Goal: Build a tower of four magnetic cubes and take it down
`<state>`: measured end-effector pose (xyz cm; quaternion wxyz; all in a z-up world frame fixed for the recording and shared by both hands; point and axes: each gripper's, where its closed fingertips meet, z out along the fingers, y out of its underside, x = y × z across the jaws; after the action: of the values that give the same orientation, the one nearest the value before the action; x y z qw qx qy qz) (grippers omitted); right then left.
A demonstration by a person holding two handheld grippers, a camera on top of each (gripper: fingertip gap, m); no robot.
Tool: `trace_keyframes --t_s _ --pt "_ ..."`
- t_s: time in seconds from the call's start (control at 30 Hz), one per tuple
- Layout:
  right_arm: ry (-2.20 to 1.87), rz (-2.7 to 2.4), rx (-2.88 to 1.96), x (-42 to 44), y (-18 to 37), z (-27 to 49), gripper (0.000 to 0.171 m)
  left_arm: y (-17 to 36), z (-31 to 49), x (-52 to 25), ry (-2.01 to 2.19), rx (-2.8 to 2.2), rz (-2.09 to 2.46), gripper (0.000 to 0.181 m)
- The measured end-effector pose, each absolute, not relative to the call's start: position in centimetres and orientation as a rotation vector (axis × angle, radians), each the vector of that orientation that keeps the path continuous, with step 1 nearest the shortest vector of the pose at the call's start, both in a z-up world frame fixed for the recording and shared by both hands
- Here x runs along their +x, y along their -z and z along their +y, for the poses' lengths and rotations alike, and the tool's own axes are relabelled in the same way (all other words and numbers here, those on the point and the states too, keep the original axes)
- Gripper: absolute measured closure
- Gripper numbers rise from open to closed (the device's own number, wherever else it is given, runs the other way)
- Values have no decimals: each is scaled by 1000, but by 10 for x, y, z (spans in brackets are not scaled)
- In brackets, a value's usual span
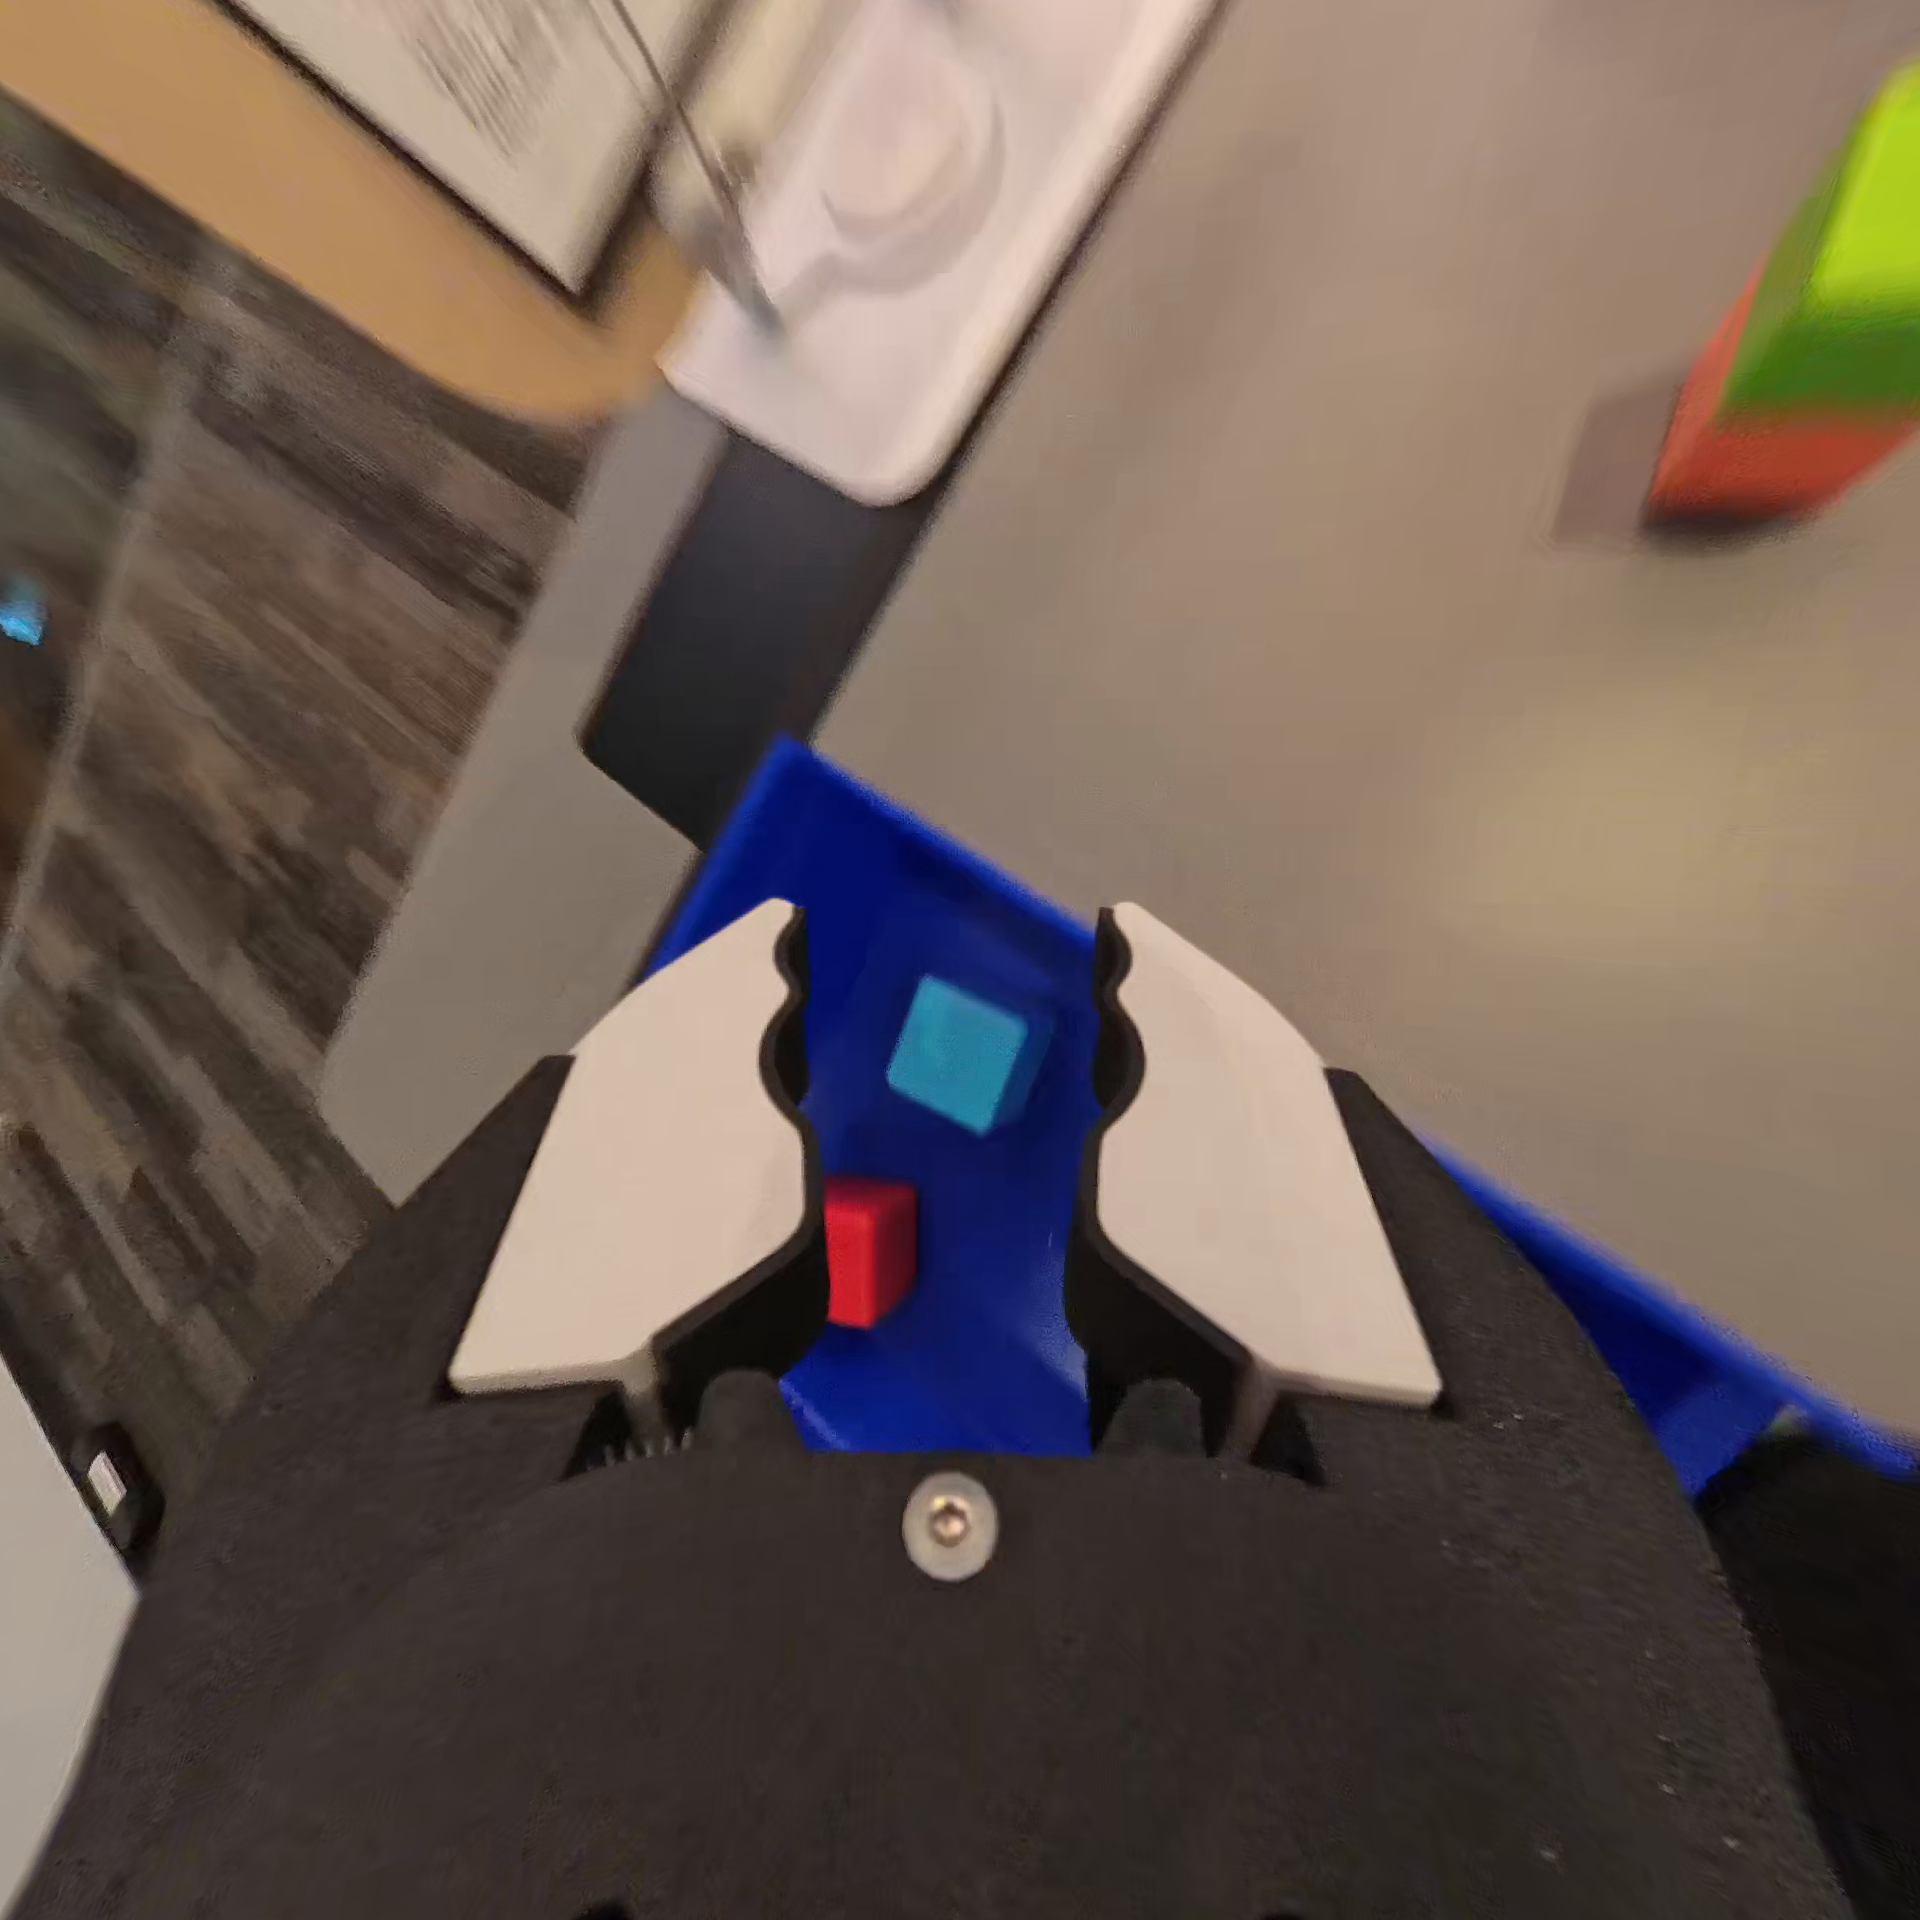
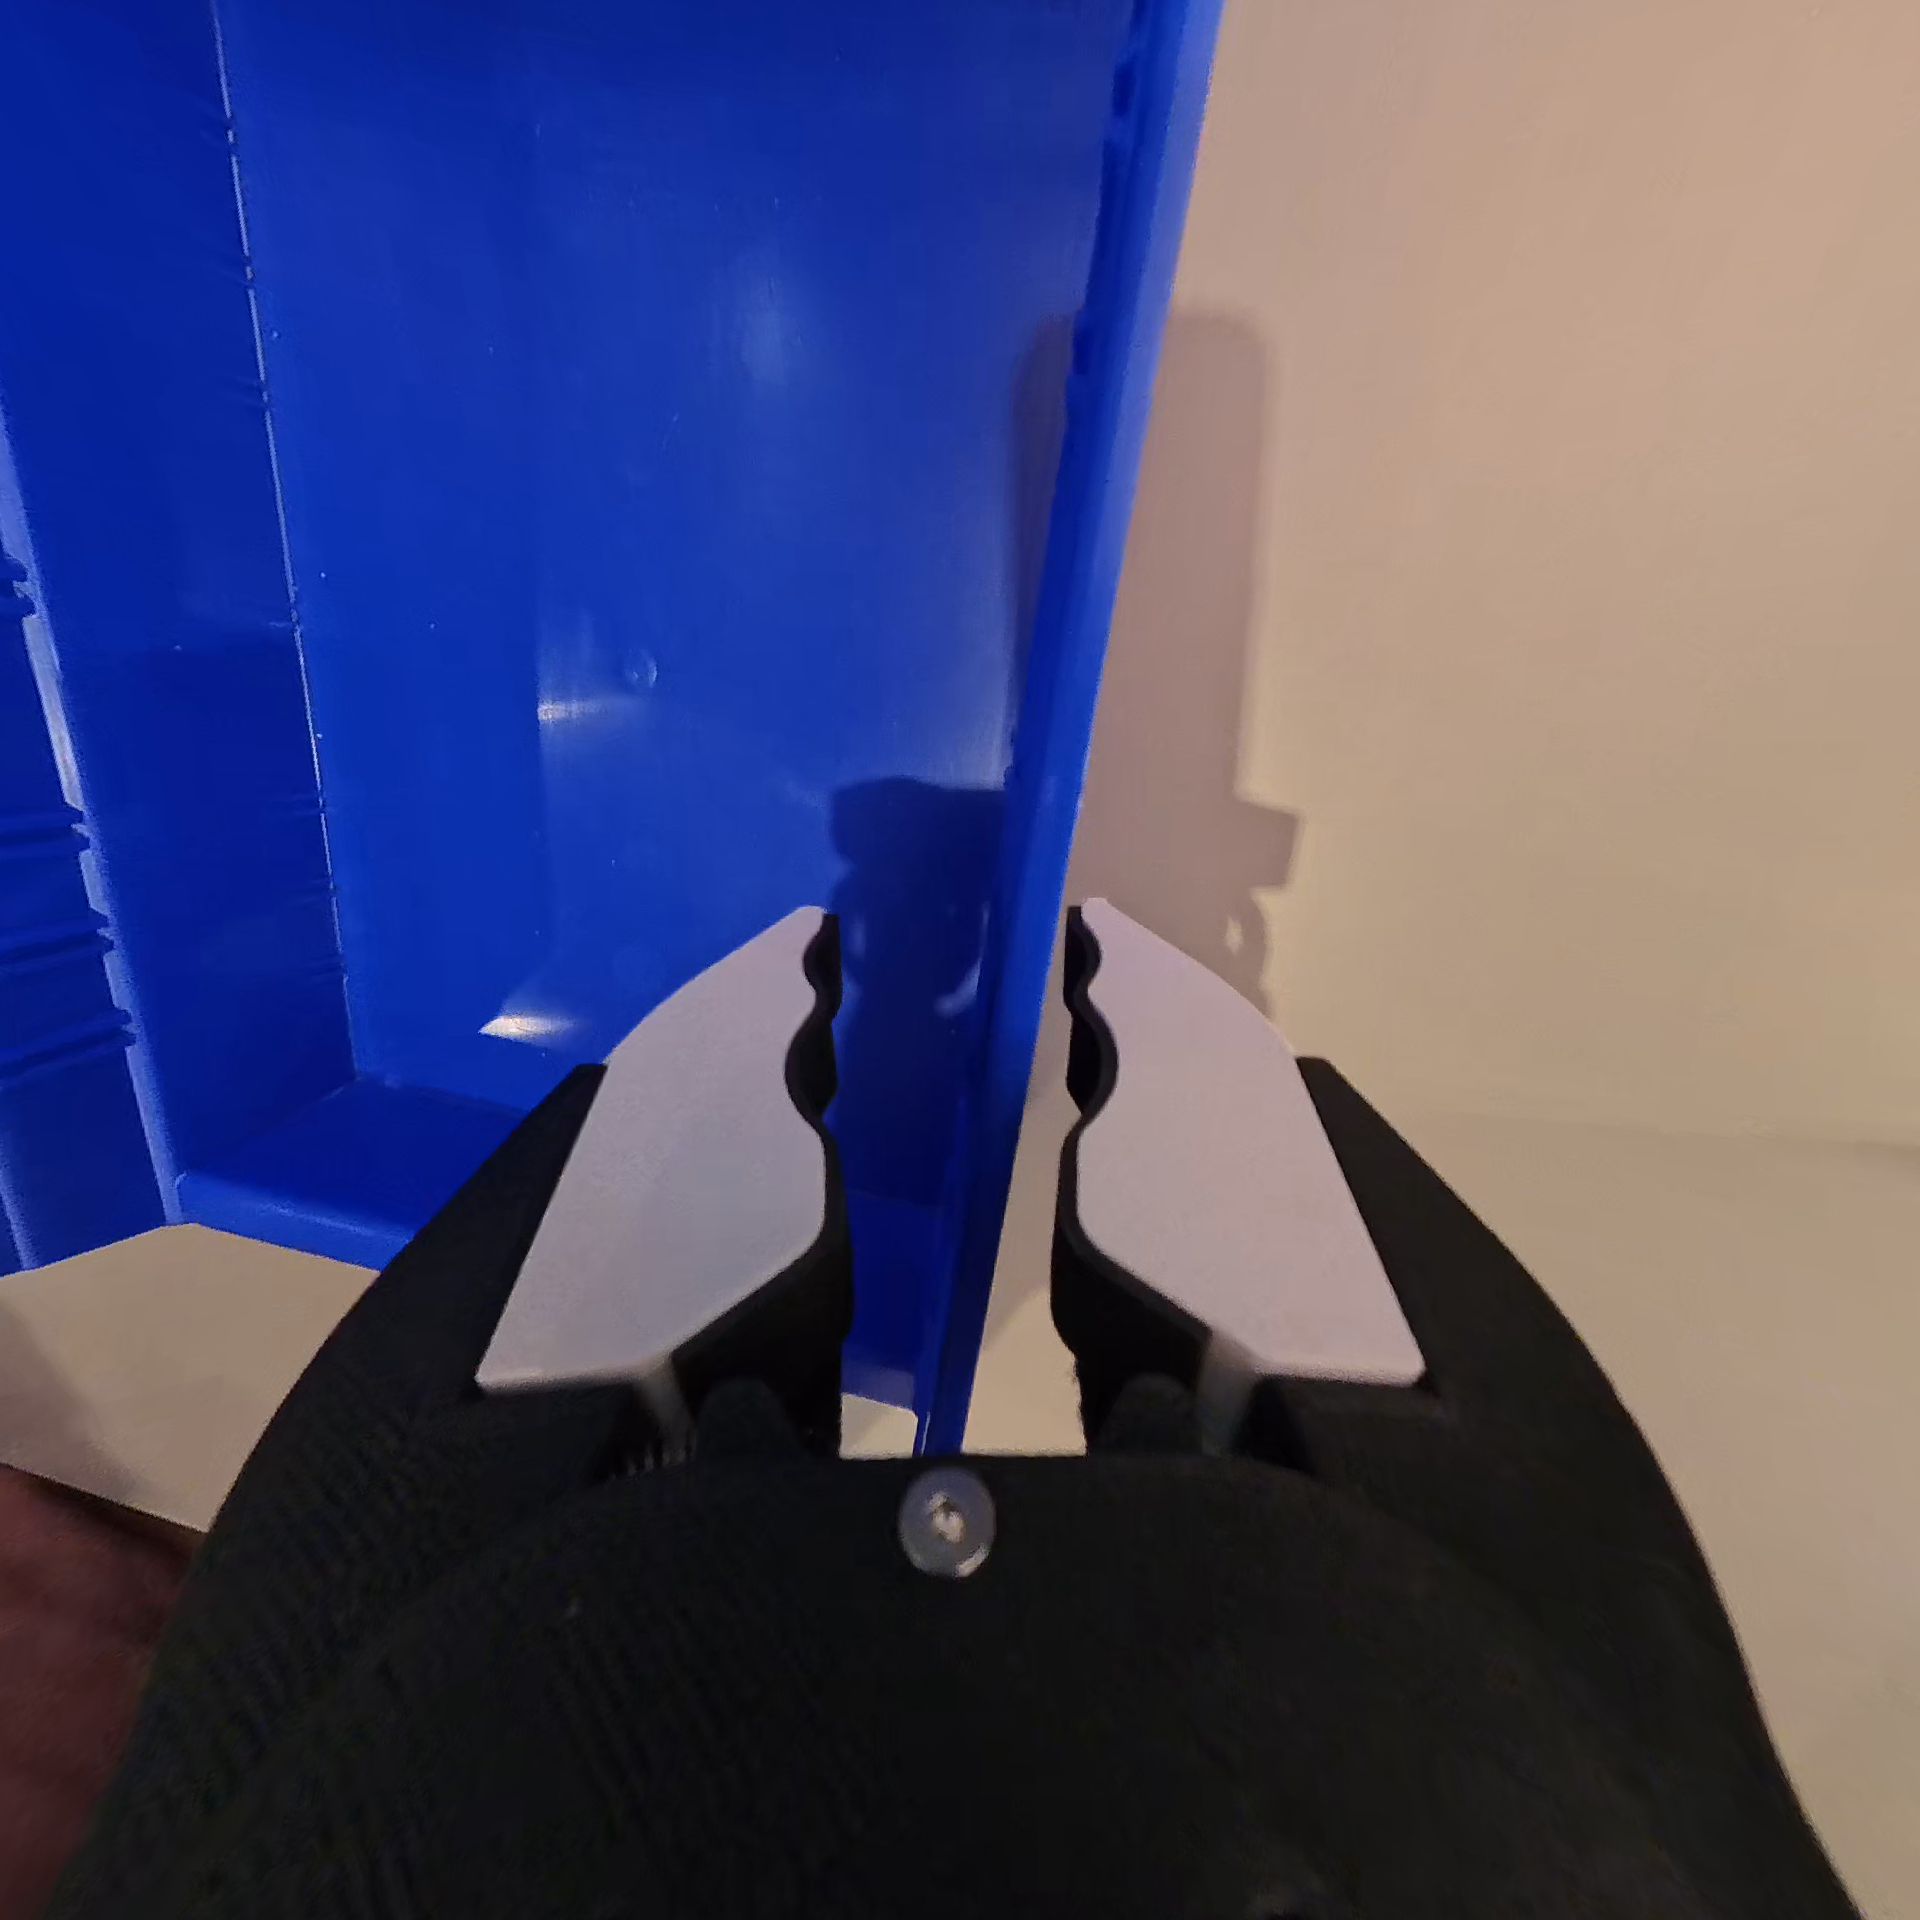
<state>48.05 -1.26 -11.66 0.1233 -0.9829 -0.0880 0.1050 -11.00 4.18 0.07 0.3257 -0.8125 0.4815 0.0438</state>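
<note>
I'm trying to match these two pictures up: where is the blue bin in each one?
Left wrist view: the blue bin lies low at centre and right, partly behind the open left gripper, with a light blue cube and a red cube inside.
Right wrist view: it fills the upper left and centre; its side wall runs between the fingers of the open right gripper. No cubes show.
Shared landmark: the pale tabletop beside the bin.

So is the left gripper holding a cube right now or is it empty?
Empty. The left gripper is open above the blue bin, and the light blue cube and red cube lie loose on the bin floor.
</note>
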Motion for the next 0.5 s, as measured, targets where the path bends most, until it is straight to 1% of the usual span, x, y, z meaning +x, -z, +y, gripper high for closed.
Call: trace_keyframes --t_s 0.03,0.13,0.2,0.37,0.5 --pt "-304 -256 -2868 481 117 -13 128 19 42 -124 -129 -2184 1337 125" --pt "-297 -255 -2875 481 116 -13 129 66 39 -158 -218 -2262 1558 122" --pt "-289 -257 -2881 481 117 -13 129 84 39 -166 -215 -2262 1640 125" --pt "-276 -270 -2899 480 120 -15 130 102 47 -161 -93 -2252 1693 128" --pt "-274 -286 -2918 479 124 -17 129 120 53 -169 -122 -2288 1782 130"
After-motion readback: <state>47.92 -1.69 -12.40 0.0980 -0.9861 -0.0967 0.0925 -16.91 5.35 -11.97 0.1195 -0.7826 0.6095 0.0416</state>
